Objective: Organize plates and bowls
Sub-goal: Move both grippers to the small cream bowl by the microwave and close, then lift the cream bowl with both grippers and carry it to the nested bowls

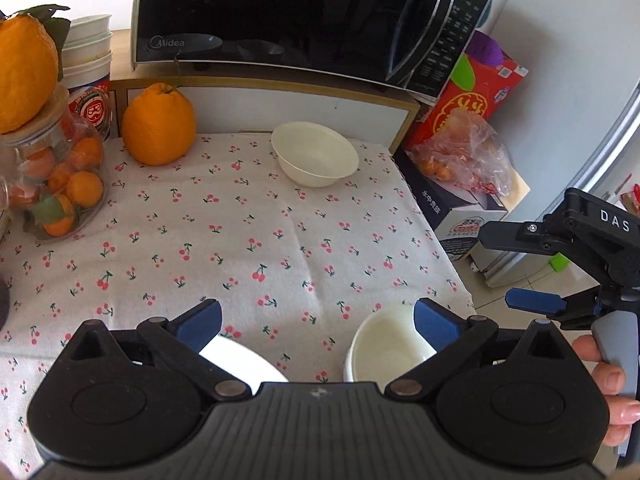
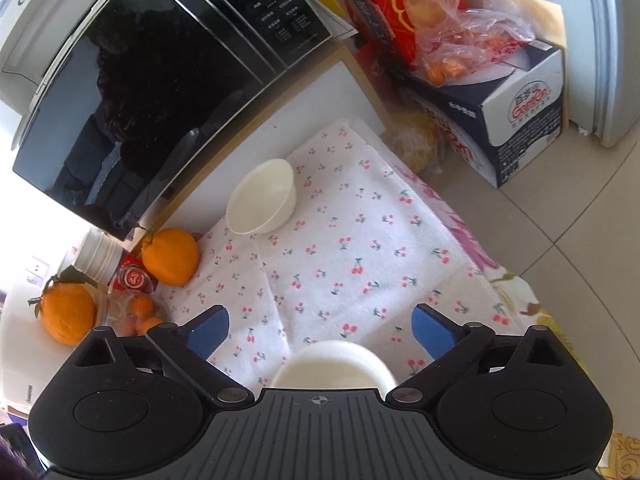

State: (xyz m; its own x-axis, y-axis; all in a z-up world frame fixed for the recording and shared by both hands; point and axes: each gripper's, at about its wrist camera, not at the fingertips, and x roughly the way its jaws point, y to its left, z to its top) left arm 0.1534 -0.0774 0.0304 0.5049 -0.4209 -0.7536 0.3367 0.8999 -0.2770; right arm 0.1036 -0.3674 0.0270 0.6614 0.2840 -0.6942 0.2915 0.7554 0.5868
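A cream bowl [image 1: 315, 153] sits at the far side of the cherry-print cloth [image 1: 256, 240], in front of the microwave; it also shows in the right wrist view [image 2: 262, 203]. A second white bowl [image 1: 384, 346] sits near the front right edge, just under my left gripper's right finger; it appears in the right wrist view [image 2: 334, 364] below the open jaws. A white plate [image 1: 240, 360] lies near the front, partly hidden by my left gripper [image 1: 318, 322], which is open and empty. My right gripper [image 2: 320, 330] is open and empty; it shows at the right in the left wrist view [image 1: 520, 268].
A black microwave [image 1: 280, 16] stands on a white shelf behind the cloth. A large orange [image 1: 159, 125], a jar of small oranges [image 1: 56, 176] and stacked tubs [image 1: 88, 52] stand at the left. Boxes and a bag of fruit [image 1: 464, 152] sit off the table's right edge.
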